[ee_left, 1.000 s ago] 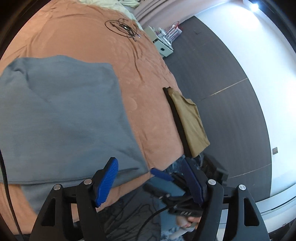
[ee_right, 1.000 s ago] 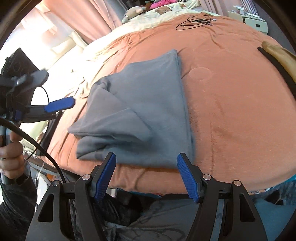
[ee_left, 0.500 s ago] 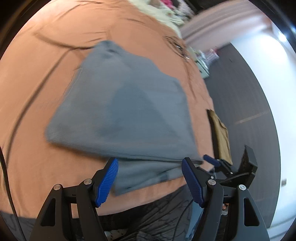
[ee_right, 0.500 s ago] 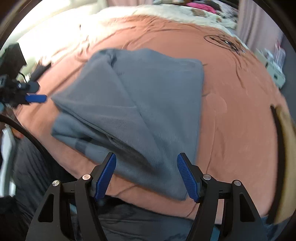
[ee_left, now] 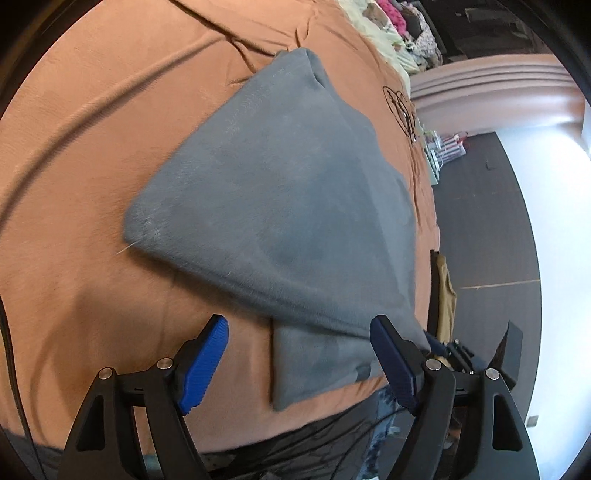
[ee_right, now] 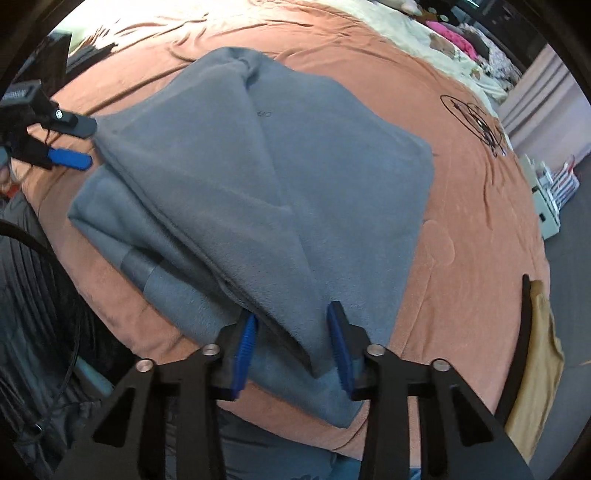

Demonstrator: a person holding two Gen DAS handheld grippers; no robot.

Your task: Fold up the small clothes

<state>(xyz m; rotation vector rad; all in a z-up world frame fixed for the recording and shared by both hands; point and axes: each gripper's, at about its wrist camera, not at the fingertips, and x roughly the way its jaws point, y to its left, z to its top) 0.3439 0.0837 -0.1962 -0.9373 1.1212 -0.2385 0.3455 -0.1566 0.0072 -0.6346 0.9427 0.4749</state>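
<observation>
A grey garment [ee_left: 280, 206] lies partly folded on the orange bedspread [ee_left: 92, 110]. It also shows in the right wrist view [ee_right: 258, 184]. My left gripper [ee_left: 299, 354] is open, just short of the garment's near edge, with a lower grey layer between its fingers. It shows small at the left of the right wrist view [ee_right: 70, 147], beside the garment's left edge. My right gripper [ee_right: 293, 347] has its jaws part closed around the near corner of the top fold. Whether the pads touch the cloth is unclear.
A tan garment with a black edge [ee_right: 535, 354] lies on the bed's right side. A coil of black cable [ee_right: 476, 122] lies farther back. Pale bedding and pink items [ee_right: 443, 33] are at the head. White boxes [ee_right: 546, 192] stand on the dark floor.
Both grippers moved in toward the garment's near edge. The right jaws narrowed from wide open to straddle the top fold's corner. The left camera swung onto the garment.
</observation>
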